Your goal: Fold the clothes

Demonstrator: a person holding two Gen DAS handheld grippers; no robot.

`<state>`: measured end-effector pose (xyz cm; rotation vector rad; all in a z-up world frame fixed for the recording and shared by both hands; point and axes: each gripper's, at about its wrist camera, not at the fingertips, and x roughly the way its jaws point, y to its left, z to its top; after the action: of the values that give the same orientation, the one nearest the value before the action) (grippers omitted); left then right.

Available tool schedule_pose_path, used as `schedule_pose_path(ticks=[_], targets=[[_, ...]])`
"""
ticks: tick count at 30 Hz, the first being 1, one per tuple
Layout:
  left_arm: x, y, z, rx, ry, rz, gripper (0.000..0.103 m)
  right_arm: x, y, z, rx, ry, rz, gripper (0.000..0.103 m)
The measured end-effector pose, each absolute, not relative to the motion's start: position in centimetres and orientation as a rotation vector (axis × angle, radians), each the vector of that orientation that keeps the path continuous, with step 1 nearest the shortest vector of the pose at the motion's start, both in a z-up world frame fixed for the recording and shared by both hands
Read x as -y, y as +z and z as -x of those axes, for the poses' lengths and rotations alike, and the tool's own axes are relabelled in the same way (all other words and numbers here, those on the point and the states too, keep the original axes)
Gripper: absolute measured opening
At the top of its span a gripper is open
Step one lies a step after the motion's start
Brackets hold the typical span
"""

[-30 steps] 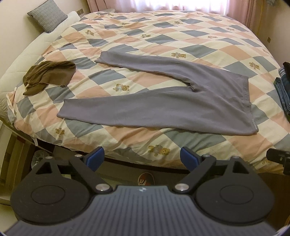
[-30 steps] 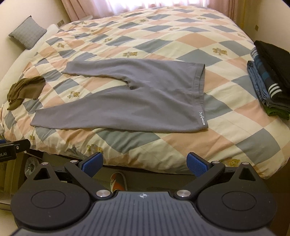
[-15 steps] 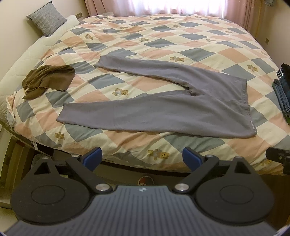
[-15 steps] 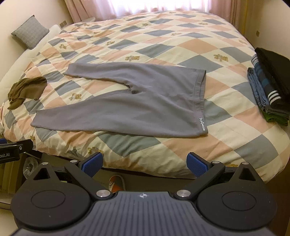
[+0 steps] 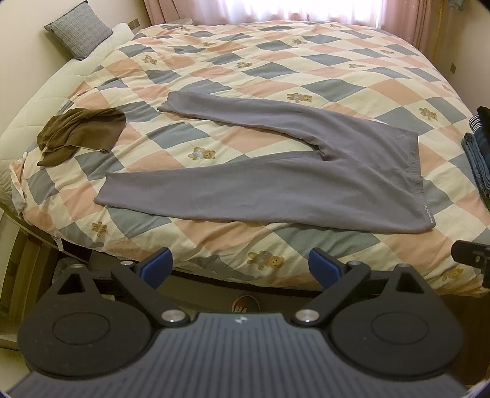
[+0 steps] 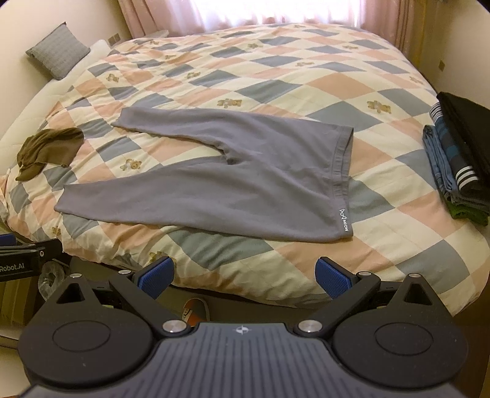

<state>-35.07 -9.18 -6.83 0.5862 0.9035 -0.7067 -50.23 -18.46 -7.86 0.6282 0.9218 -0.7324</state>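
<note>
Grey sweatpants [image 5: 275, 180] [image 6: 232, 180] lie flat on the checked quilt, legs spread in a V toward the left, waistband at the right. A crumpled brown garment [image 5: 79, 131] [image 6: 49, 150] sits at the left side of the bed. My left gripper [image 5: 242, 266] hangs open in front of the bed's near edge, nothing between its blue pads. My right gripper [image 6: 243, 275] is likewise open and empty, below the waistband end of the sweatpants. Neither touches any cloth.
A stack of folded clothes [image 6: 459, 159] [image 5: 479, 153] rests at the bed's right edge. A grey pillow [image 5: 78, 29] leans on the wall at the back left. A shoe [image 6: 196, 309] lies on the floor under the bed edge. Curtains hang behind the bed.
Both grippers have risen and tilted slightly, so the bed and sweatpants sit lower in view. The clothes have not moved and both grippers stay open.
</note>
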Motion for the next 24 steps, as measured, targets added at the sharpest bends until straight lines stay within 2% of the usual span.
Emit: schedule_pose_path(ticks=[15,24], targets=[[16.0,-9.6,31.1,-0.940,-0.759,-0.626,0.095,23.5,-10.4,48.7,-0.964,-0.777,-0.685,0.101],[21.7,-12.2,22.0,-0.951,-0.831,-0.645,0.094,28.5,-13.1,44.3,-1.005,-0.839,-0.778,0.101]])
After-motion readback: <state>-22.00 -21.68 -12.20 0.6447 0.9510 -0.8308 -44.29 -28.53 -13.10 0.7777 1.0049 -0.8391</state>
